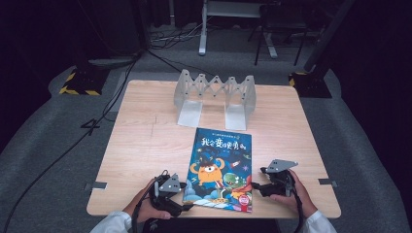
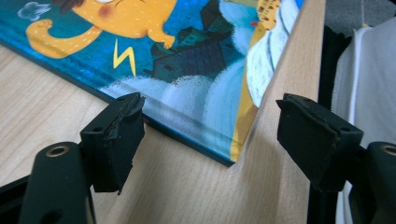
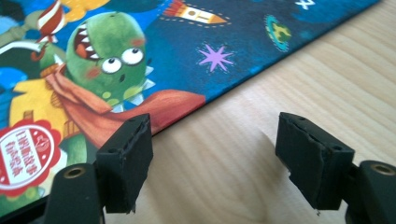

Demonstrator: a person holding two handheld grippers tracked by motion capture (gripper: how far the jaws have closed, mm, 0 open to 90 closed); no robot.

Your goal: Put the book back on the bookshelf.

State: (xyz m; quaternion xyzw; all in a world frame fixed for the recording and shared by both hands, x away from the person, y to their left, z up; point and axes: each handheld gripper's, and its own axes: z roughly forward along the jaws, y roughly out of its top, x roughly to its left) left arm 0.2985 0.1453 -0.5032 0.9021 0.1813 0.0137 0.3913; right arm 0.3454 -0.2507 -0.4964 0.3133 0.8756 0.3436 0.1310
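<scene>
A picture book point(image 1: 221, 167) with a blue cover, an orange monster and a green dinosaur lies flat on the wooden table point(image 1: 145, 141), close to its front edge. My left gripper point(image 1: 186, 194) sits at the book's near left corner, open. In the left gripper view that corner of the book point(image 2: 187, 60) lies just ahead of my left gripper point(image 2: 210, 102); one jaw is by the book's edge and the other hangs past the table edge. My right gripper point(image 1: 255, 187) is open beside the book's right edge. In the right gripper view the book point(image 3: 163, 56) edge runs past one jaw of my right gripper point(image 3: 212, 119), with bare wood between the jaws.
A grey metal expanding book rack point(image 1: 215, 97) stands at the back middle of the table. Dark stands and cables point(image 1: 121, 87) lie on the floor behind and to the left. A white sleeve point(image 2: 369, 70) is just past the table's front edge.
</scene>
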